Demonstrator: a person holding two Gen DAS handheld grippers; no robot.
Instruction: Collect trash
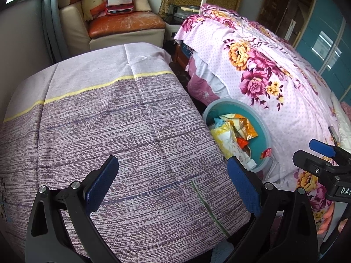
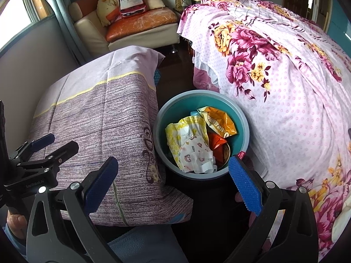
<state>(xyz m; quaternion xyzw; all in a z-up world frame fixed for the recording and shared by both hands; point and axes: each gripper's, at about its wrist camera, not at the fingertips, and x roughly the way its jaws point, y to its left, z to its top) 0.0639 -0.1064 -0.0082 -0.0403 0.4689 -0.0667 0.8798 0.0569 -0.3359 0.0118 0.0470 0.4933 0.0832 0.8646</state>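
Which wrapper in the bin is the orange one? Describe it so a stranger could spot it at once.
Find the floral-covered bed; on the floor between it and the purple-covered table stands a teal bin. Inside, toward the bin's far side, lies the orange wrapper, shiny and crinkled with dark printed characters, unlike the pale yellow-and-white packaging beside it.

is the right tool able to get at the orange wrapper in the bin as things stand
Probably yes: the right tool is open above the uncovered bin, and the orange wrapper lies on top with nothing over it.
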